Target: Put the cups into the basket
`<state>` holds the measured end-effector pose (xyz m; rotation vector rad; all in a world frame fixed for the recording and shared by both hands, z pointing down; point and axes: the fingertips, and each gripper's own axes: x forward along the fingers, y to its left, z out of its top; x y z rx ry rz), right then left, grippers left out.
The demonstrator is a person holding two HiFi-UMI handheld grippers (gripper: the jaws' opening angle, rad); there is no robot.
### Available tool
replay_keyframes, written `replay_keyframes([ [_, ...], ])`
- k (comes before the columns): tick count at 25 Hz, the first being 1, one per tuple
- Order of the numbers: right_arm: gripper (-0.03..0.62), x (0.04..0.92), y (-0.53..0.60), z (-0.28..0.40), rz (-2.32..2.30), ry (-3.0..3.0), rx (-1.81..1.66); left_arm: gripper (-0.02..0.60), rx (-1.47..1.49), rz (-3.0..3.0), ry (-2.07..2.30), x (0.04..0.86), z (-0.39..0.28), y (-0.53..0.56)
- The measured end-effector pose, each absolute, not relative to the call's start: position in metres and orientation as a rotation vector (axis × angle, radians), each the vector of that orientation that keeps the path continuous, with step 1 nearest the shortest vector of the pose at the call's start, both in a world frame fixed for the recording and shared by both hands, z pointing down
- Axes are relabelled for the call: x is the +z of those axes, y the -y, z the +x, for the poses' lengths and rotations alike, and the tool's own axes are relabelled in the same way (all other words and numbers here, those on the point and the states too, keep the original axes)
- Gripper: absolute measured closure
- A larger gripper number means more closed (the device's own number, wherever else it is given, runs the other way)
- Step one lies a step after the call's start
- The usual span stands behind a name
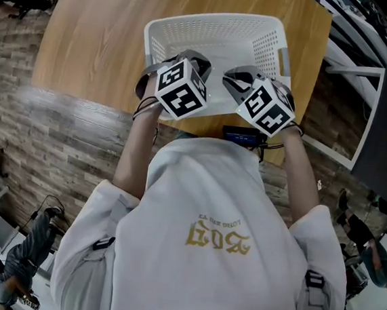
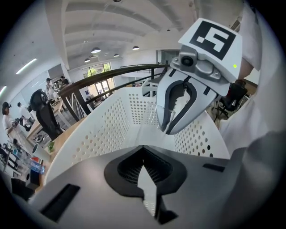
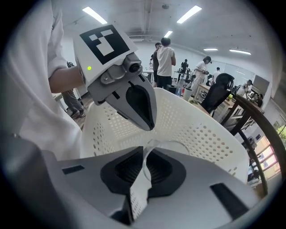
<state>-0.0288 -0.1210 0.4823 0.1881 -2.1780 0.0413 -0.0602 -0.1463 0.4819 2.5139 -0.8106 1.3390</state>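
Note:
A white perforated basket [image 1: 213,20] stands on the wooden table [image 1: 87,52]. Both grippers hang over its near side. My right gripper [image 1: 238,80] [image 3: 143,179] is shut on the thin wall of a clear plastic cup [image 3: 178,147], which hangs inside the basket [image 3: 201,129]. In the left gripper view the right gripper [image 2: 167,127] shows from the front, a faint clear cup edge [image 2: 156,109] at its jaws. My left gripper [image 1: 192,61] [image 2: 145,179] is shut with nothing between its jaws, which point into the basket [image 2: 107,129]. It also appears in the right gripper view as the left gripper [image 3: 147,123]. No other cup shows.
A small black device [image 1: 239,135] lies at the table's near edge, just under the grippers. A white frame [image 1: 361,112] and dark furniture stand to the table's right. Several people and office chairs fill the room behind, seen in both gripper views.

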Motion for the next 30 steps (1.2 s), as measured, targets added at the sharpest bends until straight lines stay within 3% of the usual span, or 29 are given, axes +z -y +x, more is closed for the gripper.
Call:
replay_keyframes([
  [30,0.568,0.526,0.137,-0.023,0.022,1.923,-0.060,0.575,1.827,2.514,0.346,0.537,-0.045,0.144],
])
